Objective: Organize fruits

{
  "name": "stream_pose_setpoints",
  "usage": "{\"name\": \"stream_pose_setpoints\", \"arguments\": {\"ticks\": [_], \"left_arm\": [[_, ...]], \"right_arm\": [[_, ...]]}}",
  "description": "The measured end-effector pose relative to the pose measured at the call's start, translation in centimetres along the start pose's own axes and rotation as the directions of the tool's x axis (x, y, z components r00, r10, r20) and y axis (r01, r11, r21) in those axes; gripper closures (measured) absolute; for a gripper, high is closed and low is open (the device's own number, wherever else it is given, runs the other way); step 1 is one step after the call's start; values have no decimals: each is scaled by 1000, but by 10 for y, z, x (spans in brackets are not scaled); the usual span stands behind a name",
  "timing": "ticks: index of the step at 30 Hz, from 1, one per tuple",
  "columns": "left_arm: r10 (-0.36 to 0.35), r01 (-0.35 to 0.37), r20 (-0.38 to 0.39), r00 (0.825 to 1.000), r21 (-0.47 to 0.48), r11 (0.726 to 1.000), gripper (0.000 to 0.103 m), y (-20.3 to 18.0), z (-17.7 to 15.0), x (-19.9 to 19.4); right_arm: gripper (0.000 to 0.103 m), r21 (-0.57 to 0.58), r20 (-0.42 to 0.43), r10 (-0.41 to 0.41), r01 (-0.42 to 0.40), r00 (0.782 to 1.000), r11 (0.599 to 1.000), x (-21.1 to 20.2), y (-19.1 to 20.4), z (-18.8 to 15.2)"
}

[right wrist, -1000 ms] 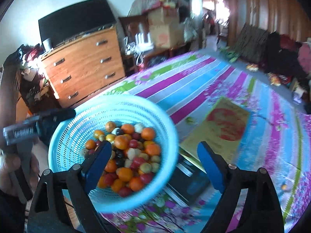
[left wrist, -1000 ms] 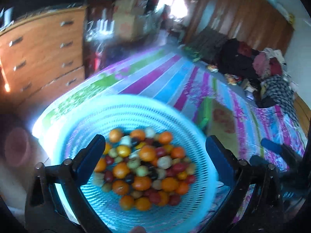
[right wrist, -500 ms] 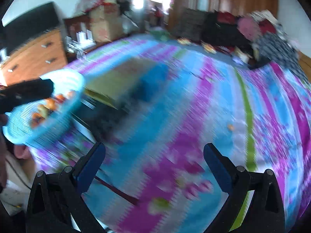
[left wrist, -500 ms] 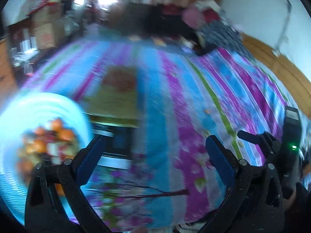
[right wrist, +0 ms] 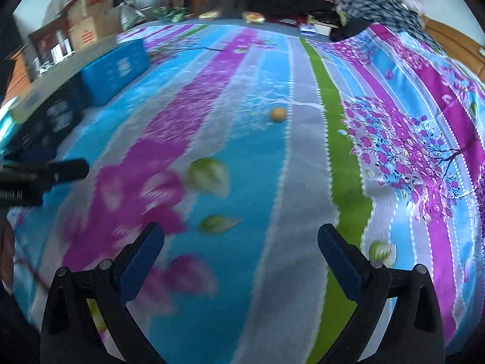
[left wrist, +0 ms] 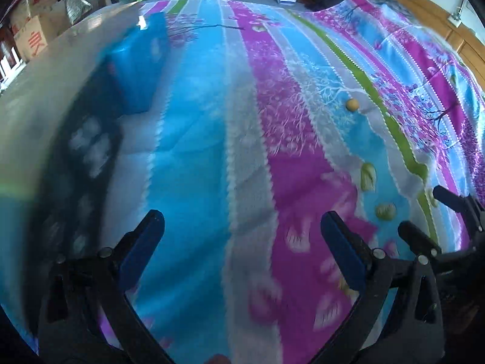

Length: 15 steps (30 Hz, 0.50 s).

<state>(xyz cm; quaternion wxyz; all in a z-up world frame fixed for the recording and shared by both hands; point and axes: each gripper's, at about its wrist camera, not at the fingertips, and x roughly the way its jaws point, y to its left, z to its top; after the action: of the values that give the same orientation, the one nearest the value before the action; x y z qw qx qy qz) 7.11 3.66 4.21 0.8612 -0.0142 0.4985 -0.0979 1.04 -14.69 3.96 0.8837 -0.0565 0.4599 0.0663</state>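
The basket is gone from view now. Both claws, left (left wrist: 239, 230) and right (right wrist: 239, 242), are gaping wide and empty, heading toward one stray fruit (right wrist: 278, 114) on the bed (right wrist: 303, 182).

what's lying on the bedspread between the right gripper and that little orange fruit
Nothing solid. In the right wrist view, only bare striped bedspread with printed leaves lies between the open right gripper and the orange fruit.
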Motion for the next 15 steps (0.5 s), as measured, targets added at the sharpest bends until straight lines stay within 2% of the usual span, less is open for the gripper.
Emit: {"name": "stream_pose_setpoints", "arguments": {"ticks": [4, 6, 8, 11, 13, 15], "left_arm": [[17, -15, 30, 999, -43, 999, 0, 6, 7, 24], [49, -45, 50, 998, -69, 997, 0, 12, 7, 36], [72, -68, 73, 995, -56, 996, 0, 10, 5, 40], [149, -150, 71, 986, -4, 989, 0, -2, 1, 44], [202, -204, 70, 977, 28, 979, 0, -9, -1, 45], [198, -200, 74, 977, 22, 979, 0, -8, -2, 42]], "right_arm": [[0, 13, -4, -28, 28, 1000, 1000, 34, -16, 17], [0, 25, 15, -38, 38, 999, 999, 43, -20, 23], [0, 47, 13, -43, 43, 999, 998, 54, -22, 27], [0, 75, -32, -39, 42, 999, 996, 74, -24, 26], [0, 89, -32, -29, 31, 999, 996, 78, -26, 24], [0, 105, -33, -38, 41, 999, 994, 79, -25, 24]]}}
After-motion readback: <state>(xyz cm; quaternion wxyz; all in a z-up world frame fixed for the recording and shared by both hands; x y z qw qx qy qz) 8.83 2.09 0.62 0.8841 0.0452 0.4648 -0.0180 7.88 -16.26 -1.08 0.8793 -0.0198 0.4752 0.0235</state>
